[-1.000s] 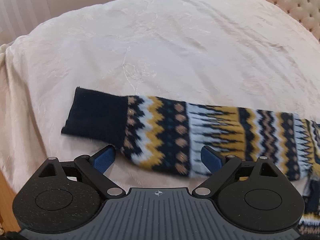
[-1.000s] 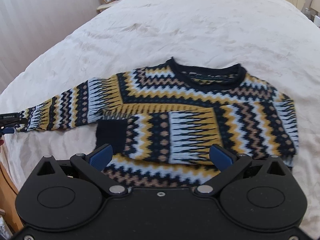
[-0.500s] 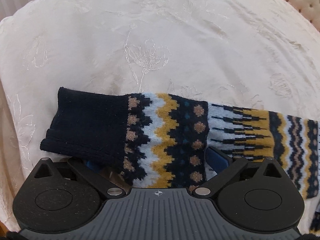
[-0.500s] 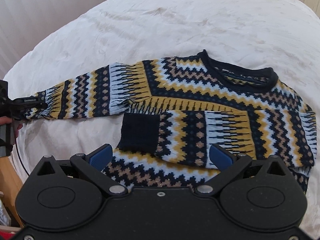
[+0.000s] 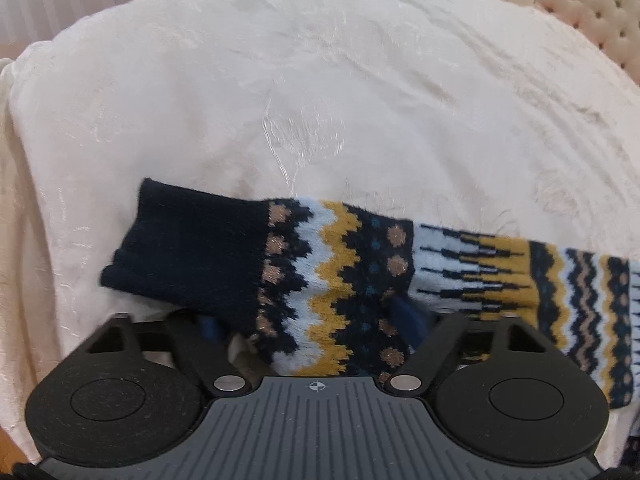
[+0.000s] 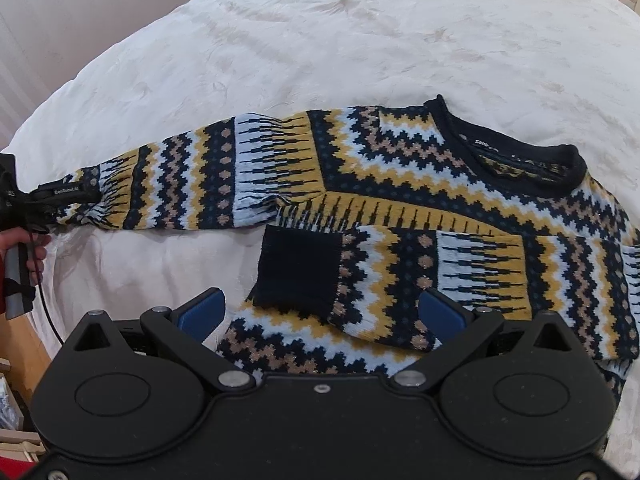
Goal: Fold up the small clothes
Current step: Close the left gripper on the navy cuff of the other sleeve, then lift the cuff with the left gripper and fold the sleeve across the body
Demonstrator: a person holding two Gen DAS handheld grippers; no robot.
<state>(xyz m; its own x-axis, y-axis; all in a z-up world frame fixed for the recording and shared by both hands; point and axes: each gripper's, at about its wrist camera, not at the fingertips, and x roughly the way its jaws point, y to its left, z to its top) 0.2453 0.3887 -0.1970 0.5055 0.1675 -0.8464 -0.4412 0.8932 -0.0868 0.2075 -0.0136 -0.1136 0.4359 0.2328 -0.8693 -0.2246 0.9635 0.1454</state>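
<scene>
One sleeve (image 5: 340, 276) runs crosswise between the left gripper (image 5: 312, 324) jaws — they look clamped on it near the cuff (image 5: 188, 252). Right gripper (image 6: 320, 312) hangs spread above the sweater (image 6: 440, 216) hem — farther from that sleeve.

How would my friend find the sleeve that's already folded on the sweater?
Look at the white bedspread, then at the zigzag sweater spread on it. One sleeve stretches straight out sideways; the folded sleeve lies across the sweater's body instead, and its plain dark navy cuff is in full view.
</scene>
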